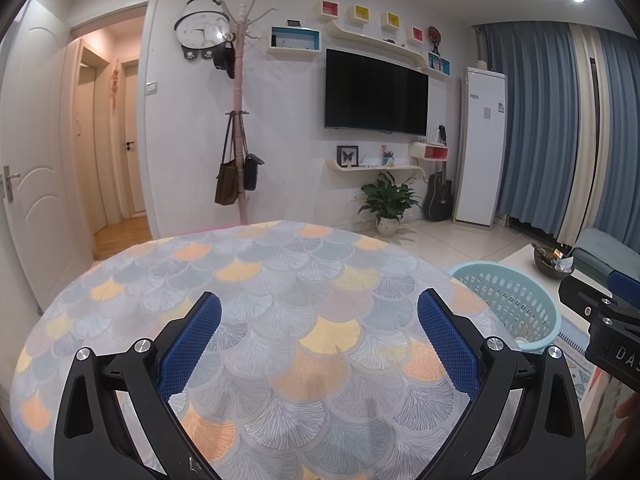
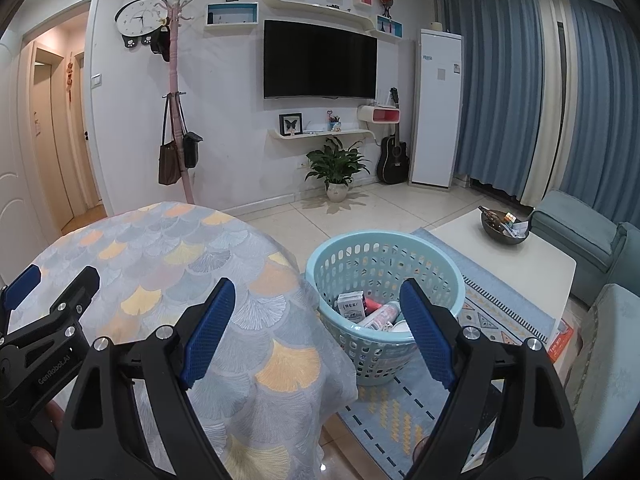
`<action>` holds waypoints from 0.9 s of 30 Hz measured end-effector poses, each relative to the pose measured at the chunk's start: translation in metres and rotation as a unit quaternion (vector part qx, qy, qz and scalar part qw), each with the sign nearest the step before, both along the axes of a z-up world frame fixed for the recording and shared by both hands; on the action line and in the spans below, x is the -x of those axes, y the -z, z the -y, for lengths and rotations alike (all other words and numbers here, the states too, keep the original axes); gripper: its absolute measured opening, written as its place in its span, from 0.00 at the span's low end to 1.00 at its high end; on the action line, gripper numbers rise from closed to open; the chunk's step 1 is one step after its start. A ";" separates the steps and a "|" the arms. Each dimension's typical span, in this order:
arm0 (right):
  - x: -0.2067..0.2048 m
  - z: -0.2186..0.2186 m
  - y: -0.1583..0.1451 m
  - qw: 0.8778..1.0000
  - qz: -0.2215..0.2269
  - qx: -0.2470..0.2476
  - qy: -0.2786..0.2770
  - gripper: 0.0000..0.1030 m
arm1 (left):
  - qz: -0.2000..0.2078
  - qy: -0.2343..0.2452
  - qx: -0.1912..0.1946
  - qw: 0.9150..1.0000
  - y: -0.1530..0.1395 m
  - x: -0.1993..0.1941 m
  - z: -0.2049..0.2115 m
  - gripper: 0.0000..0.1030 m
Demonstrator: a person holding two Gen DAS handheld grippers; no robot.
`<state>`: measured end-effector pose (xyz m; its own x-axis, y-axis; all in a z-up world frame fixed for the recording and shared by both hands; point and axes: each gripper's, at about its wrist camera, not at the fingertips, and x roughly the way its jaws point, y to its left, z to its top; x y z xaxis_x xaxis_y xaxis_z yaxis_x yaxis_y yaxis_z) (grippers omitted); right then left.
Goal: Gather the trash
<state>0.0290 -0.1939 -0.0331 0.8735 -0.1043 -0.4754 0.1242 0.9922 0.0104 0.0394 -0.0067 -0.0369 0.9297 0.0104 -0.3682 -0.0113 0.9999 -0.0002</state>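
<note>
Left wrist view. Left gripper (image 1: 319, 312) spread wide, nothing between the two blue pads (image 1: 192, 344), hovering over the round table (image 1: 280, 280) with its fan-pattern cloth. No loose item visible on the cloth. One light-blue basket (image 1: 516, 304) on the floor just beside the table's right edge; contents mostly hidden from here. Part of the other gripper at the far right edge. On the far wall: one television (image 1: 376, 92), four small cube shelves, one panda clock (image 1: 202, 26). One coat rack (image 1: 240, 96) carrying two bags low down. One potted plant (image 1: 388, 200), one guitar (image 1: 439, 196), one white standing unit (image 1: 482, 144).

Right wrist view. Right gripper (image 2: 316, 304) also released, pads apart, empty, held above the gap between table (image 2: 168, 264) and basket (image 2: 352, 248). Trash lying inside the basket: one small carton (image 2: 351, 306), one pale tube-shaped bottle (image 2: 380, 316), one red item partly covered, one white piece at the bottom; exact count beyond these cannot be told. Basket standing on one patterned rug (image 2: 400, 404). One white coffee table (image 2: 520, 268) bearing one dark bowl (image 2: 505, 229) of small items. Left gripper (image 2: 56, 280) in view at lower left, fingers parted.
</note>
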 end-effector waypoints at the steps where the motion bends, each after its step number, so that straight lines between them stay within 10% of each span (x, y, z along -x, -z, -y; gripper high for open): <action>1: 0.000 0.000 0.001 1.000 0.000 0.000 0.000 0.78 | 0.000 0.000 0.000 1.000 0.000 0.000 0.000 0.93; 27: -0.004 0.004 0.002 1.000 -0.008 -0.002 -0.002 0.78 | 0.000 -0.005 -0.003 1.000 0.003 0.001 0.001 0.93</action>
<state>0.0328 -0.1977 -0.0356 0.8664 -0.0984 -0.4895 0.1201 0.9927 0.0130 0.0385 -0.0079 -0.0395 0.9299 0.0215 -0.3673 -0.0212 0.9998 0.0048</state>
